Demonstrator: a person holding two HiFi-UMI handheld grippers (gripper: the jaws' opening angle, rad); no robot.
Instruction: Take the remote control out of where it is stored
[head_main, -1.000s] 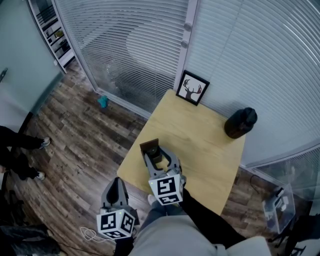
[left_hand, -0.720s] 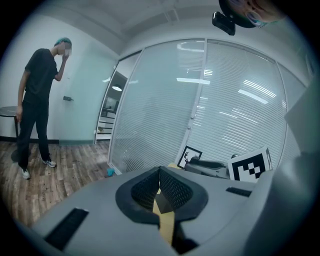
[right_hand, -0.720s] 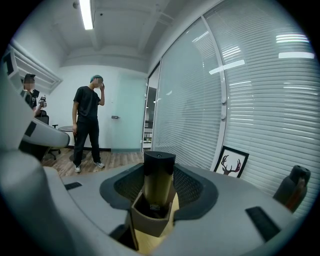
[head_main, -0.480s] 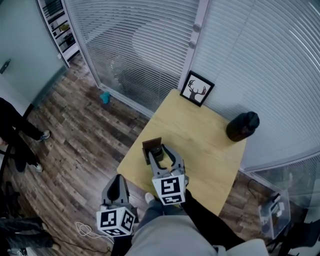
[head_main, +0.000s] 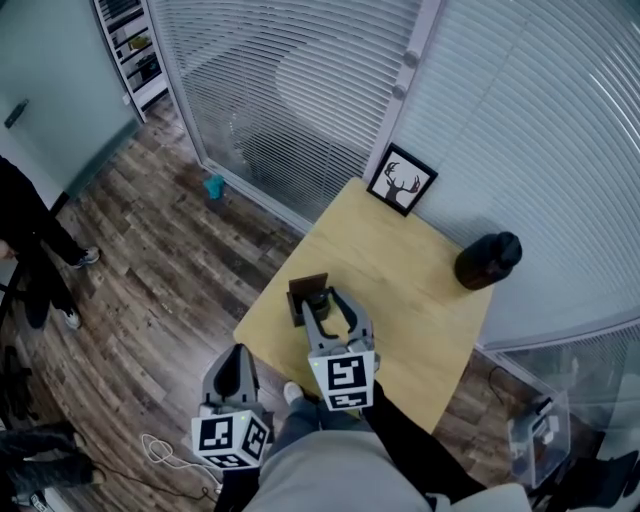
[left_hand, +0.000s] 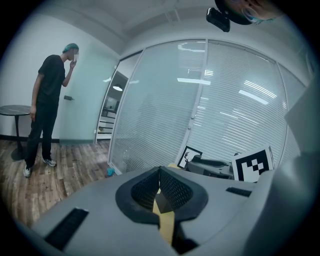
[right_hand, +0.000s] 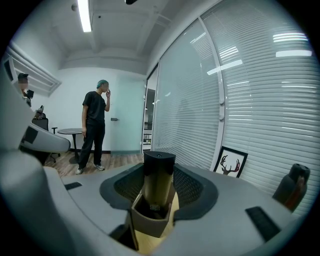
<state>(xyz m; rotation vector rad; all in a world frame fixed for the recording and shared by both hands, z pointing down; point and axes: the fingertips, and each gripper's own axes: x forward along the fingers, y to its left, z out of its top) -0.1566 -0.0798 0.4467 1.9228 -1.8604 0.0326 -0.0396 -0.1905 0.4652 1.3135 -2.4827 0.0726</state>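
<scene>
A dark remote control (head_main: 318, 299) stands upright in a small brown holder (head_main: 301, 299) near the front left corner of the light wooden table (head_main: 400, 290). My right gripper (head_main: 325, 303) is open, one jaw on each side of the remote (right_hand: 159, 175), with its black pads (right_hand: 192, 187) showing beside it. The holder (right_hand: 150, 220) sits low between the jaws. My left gripper (head_main: 237, 352) hangs off the table's front left edge, over the floor, shut and empty. In the left gripper view its pads (left_hand: 172, 187) meet at the tip.
A framed deer picture (head_main: 402, 182) leans against the blinds at the table's far corner. A dark jug (head_main: 487, 261) stands at the right edge. A person (head_main: 30, 250) stands on the wood floor at left. A teal object (head_main: 214, 186) and a white cable (head_main: 165, 455) lie on the floor.
Only the head view has drifted a little. Neither gripper has moved relative to the table and holder. The person at the left edge has shifted position.
</scene>
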